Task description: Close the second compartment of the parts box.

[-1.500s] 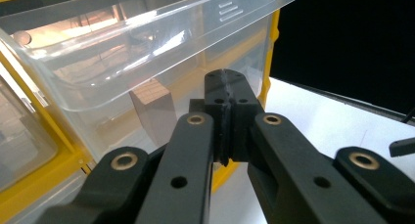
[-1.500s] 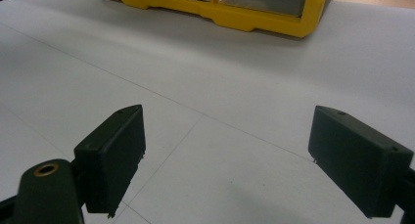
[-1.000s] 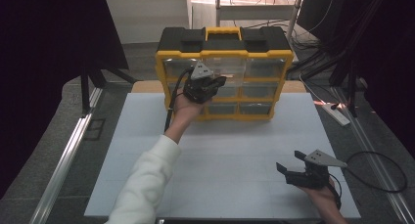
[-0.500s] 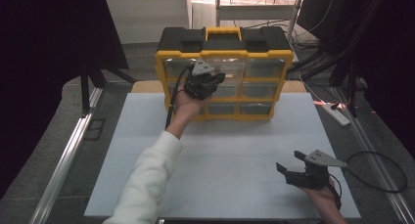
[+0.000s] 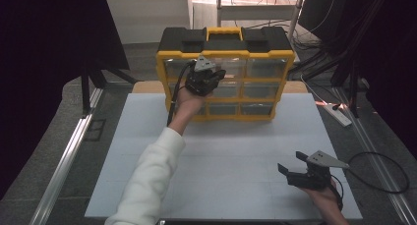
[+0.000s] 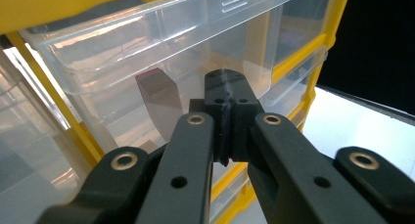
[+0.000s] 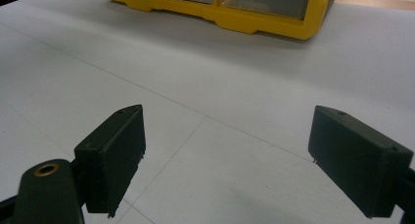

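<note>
Little has moved since the earlier frames: left gripper is still held at the yellow organizer, upper centre of the high view. Its jaws are fully closed at the front lip of a clear drawer in the left column; whether the lip is pinched cannot be told. That drawer is seen slightly out, a dark block inside. Right gripper rests lower right on the white table, jaws wide apart, nothing held. Judged early: opening barely begun, contents untouched.

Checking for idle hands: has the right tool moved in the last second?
No. The right tool sits at the same spot on the white table, near its front right corner, jaws open.
</note>
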`<move>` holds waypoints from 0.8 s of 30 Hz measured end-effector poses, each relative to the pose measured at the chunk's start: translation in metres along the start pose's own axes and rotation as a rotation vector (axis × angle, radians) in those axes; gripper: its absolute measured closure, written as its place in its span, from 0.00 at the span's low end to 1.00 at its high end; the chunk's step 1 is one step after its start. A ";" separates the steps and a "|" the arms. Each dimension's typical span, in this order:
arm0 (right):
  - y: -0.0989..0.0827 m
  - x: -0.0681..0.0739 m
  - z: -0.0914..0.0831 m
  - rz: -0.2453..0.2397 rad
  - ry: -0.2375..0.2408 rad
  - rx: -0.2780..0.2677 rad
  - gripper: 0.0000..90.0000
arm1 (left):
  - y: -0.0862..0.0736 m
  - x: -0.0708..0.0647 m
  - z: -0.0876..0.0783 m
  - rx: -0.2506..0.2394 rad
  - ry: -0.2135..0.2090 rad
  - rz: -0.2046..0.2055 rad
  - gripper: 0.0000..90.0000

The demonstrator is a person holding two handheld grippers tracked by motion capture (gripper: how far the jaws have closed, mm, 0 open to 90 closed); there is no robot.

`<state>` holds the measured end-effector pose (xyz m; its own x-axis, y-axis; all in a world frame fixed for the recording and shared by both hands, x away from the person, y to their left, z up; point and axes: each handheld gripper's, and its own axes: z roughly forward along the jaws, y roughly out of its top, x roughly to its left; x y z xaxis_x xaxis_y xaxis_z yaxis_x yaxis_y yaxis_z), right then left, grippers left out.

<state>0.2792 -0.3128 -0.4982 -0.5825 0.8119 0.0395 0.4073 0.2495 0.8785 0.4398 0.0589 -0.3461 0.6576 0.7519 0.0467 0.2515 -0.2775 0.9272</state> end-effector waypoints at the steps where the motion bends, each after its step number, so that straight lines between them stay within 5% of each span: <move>1: 0.000 0.000 0.000 0.001 0.000 0.000 0.16 | 0.000 0.001 0.001 0.001 0.001 -0.001 0.99; 17: -0.001 -0.001 -0.001 0.006 0.001 0.000 0.16 | 0.001 0.006 0.009 0.005 0.010 -0.011 0.99; 24: -0.001 -0.001 -0.002 0.002 -0.001 0.003 0.16 | 0.000 0.001 -0.002 -0.006 0.009 0.019 0.99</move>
<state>0.2781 -0.3154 -0.4986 -0.5805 0.8132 0.0410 0.4110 0.2491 0.8770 0.4390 0.0609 -0.3454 0.6557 0.7520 0.0679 0.2345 -0.2883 0.9284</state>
